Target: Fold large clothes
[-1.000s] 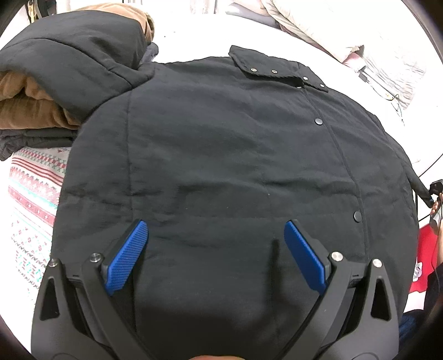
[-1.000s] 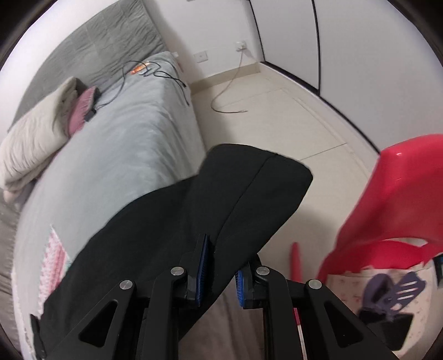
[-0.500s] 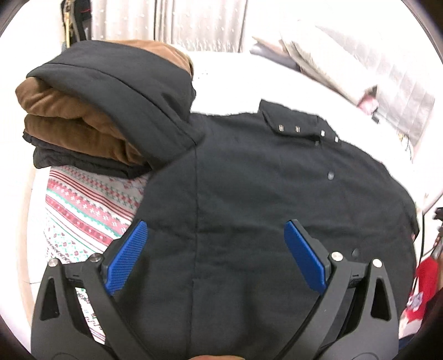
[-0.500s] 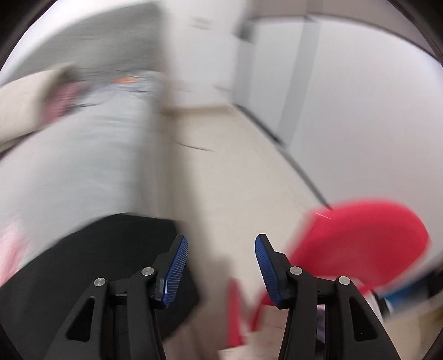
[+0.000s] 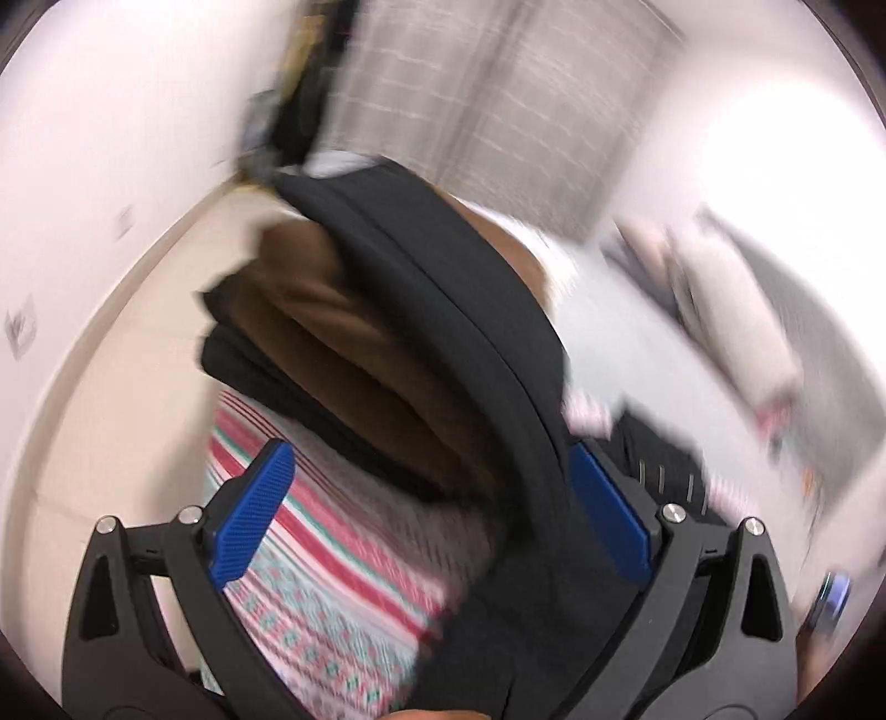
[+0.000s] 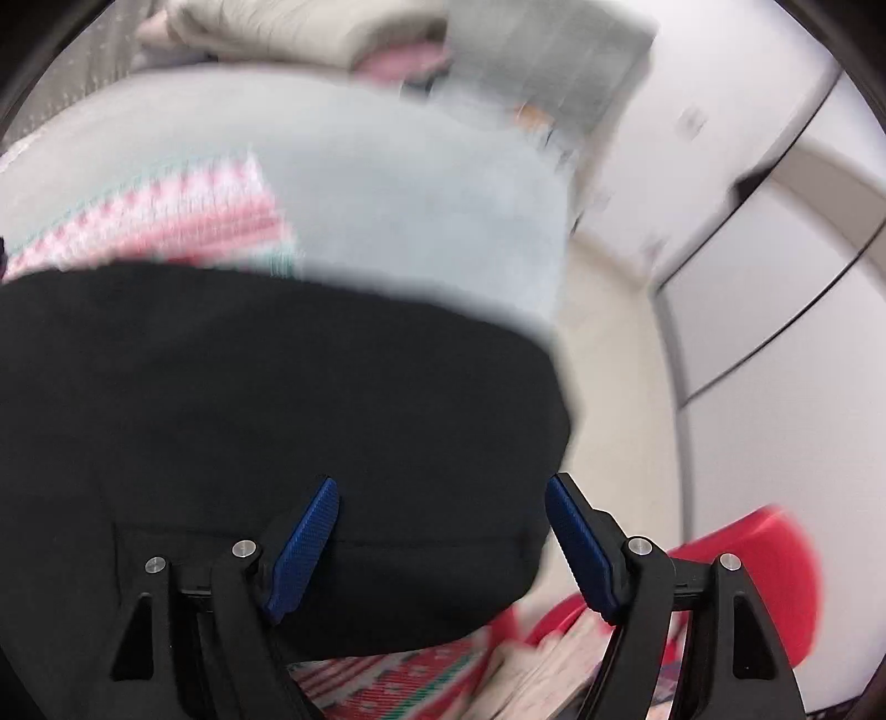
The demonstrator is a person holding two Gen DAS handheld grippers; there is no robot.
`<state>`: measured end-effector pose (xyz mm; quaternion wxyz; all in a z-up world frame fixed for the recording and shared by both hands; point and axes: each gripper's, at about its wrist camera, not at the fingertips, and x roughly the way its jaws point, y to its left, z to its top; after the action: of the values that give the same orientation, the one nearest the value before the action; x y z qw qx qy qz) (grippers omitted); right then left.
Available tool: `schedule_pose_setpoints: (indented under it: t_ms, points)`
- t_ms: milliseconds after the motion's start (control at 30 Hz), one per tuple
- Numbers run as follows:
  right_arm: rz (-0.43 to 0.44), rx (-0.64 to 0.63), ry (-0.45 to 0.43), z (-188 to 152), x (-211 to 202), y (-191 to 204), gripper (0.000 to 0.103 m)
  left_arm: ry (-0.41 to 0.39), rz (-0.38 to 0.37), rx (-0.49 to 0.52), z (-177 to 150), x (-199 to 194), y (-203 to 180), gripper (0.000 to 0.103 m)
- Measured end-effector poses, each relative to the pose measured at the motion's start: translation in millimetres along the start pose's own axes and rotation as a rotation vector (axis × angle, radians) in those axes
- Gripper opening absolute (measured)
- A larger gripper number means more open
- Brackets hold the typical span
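Note:
The black jacket lies spread on the bed. Above its near edge hovers my right gripper; its jaws are opening and the pads press on nothing. In the blurred left wrist view the jacket's sleeve drapes over a stack of folded brown and black clothes. My left gripper stands wide open in front of that stack. The sleeve runs down close beside its right pad, with no grip on it.
A red, white and teal patterned blanket lies under the stack and the jacket, on the grey bed sheet. Pillows sit at the bed's far end. A red plastic chair stands on the floor at the right.
My right gripper let go of the jacket's edge, opened, and swung from facing the floor back over the jacket. My left gripper rose and turned left toward the folded stack, still open.

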<state>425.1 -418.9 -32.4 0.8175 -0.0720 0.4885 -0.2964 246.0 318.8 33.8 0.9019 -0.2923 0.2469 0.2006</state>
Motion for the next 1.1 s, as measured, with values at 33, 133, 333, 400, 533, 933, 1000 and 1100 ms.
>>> schedule_pose_setpoints:
  t_ms: [33, 133, 333, 400, 533, 933, 1000, 1100]
  points:
    - [0.027, -0.026, -0.068, 2.8, -23.0, 4.5, 0.078, -0.017, -0.012, -0.069, 15.8, 3.1, 13.6, 0.099]
    - [0.136, -0.095, -0.15, 0.8, -63.6, 28.1, 0.079, -0.032, -0.035, -0.123, 50.2, 19.0, 27.1, 0.099]
    - [0.297, -0.271, -0.283, -25.3, -133.5, 93.5, 0.079, -0.108, 0.047, -0.033, 91.5, 55.9, 9.1, 0.1]
    - [0.348, -0.308, -0.308, -33.5, -148.9, 111.7, 0.079, -0.046, 0.153, -0.002, 103.6, 84.2, 10.4, 0.1]
    - [0.409, -0.355, -0.33, -45.4, -146.9, 135.8, 0.079, -0.044, 0.187, -0.054, 102.9, 115.9, 23.6, 0.095]
    - [0.43, -0.421, -0.387, -50.3, -150.6, 166.2, 0.079, -0.27, 0.125, -0.015, 119.5, 70.6, 18.1, 0.007]
    - [0.455, -0.433, -0.386, -53.2, -153.6, 172.7, 0.079, -0.339, 0.149, 0.088, 114.1, 48.0, -1.3, 0.007]
    - [0.506, -0.449, -0.392, -59.5, -162.0, 181.7, 0.079, -0.434, 0.222, 0.176, 93.3, 10.6, -19.2, 0.007]
